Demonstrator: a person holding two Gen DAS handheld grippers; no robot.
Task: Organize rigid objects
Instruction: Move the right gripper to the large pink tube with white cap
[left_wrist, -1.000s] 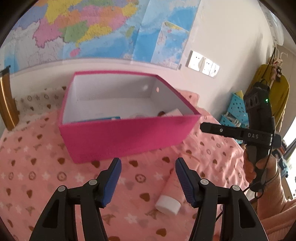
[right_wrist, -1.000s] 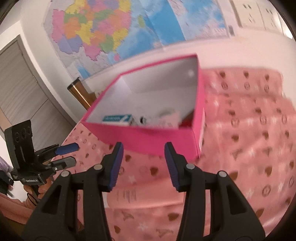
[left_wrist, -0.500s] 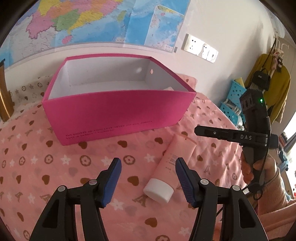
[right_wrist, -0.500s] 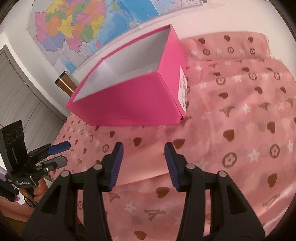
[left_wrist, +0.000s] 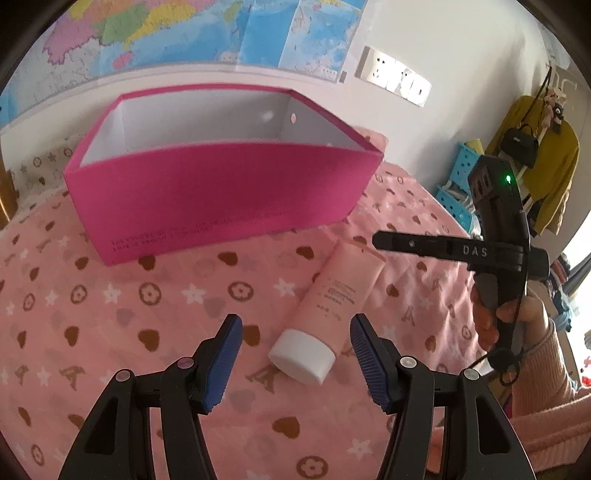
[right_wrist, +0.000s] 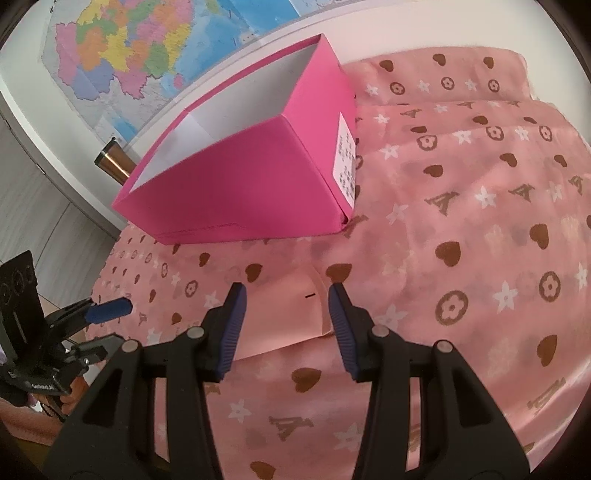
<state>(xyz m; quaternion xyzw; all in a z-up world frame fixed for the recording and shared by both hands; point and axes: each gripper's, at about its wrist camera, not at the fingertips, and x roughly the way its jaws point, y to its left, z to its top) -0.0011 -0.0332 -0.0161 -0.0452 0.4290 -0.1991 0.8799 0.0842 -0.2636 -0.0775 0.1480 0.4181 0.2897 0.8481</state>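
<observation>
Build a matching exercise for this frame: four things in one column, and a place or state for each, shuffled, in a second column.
Things
1. pink tube
2. magenta box
3. left gripper
4. map

Places or states
A. on the wall behind the box
B. open-topped, standing on the patterned cloth
C. lying on the cloth in front of the box, white cap nearest the camera
D. jaws apart, empty, near the cap

Pairs: 1-C, 2-B, 3-D, 4-A

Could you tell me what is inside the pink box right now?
Only the white inner walls of the pink box show; its near wall hides the bottom, so any contents cannot be seen.
</observation>
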